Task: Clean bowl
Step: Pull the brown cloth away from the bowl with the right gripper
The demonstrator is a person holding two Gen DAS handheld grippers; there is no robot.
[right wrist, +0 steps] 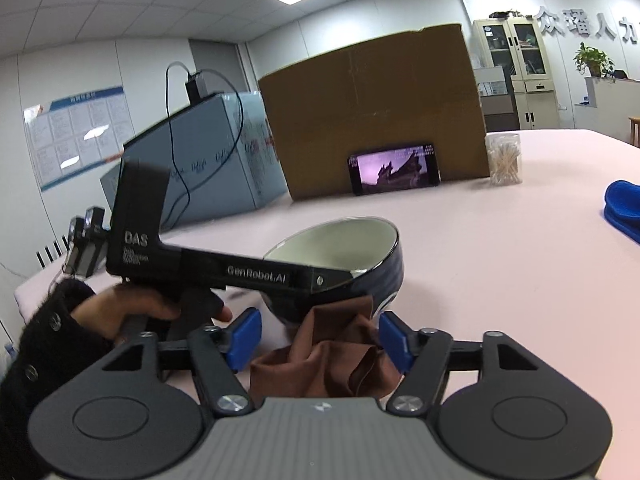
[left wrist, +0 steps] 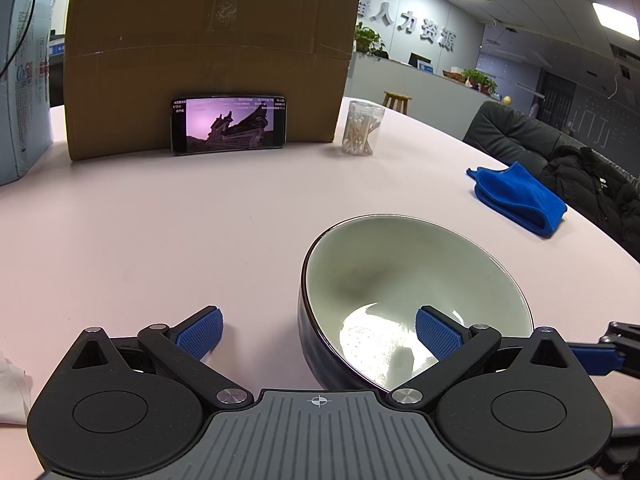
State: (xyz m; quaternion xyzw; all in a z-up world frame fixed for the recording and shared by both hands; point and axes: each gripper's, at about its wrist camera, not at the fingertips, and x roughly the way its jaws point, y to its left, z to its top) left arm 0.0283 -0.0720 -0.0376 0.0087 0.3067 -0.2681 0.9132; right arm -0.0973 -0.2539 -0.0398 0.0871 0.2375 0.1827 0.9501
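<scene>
Dark bowl (left wrist: 416, 300), pale inside, tilted on table

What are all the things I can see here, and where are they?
bowl: one, dark outside, pale inside, tilted, near table edge
brown cloth: one, between right gripper's fingers
blue cloth: one, folded, right side of table
cardboard box: one, brown, at back
phone: one, screen lit, leaning on box
cotton swab jar: one, clear, beside box
table: one, pale pink
left gripper: open, straddling bowl rim
right gripper: open around brown cloth
</scene>
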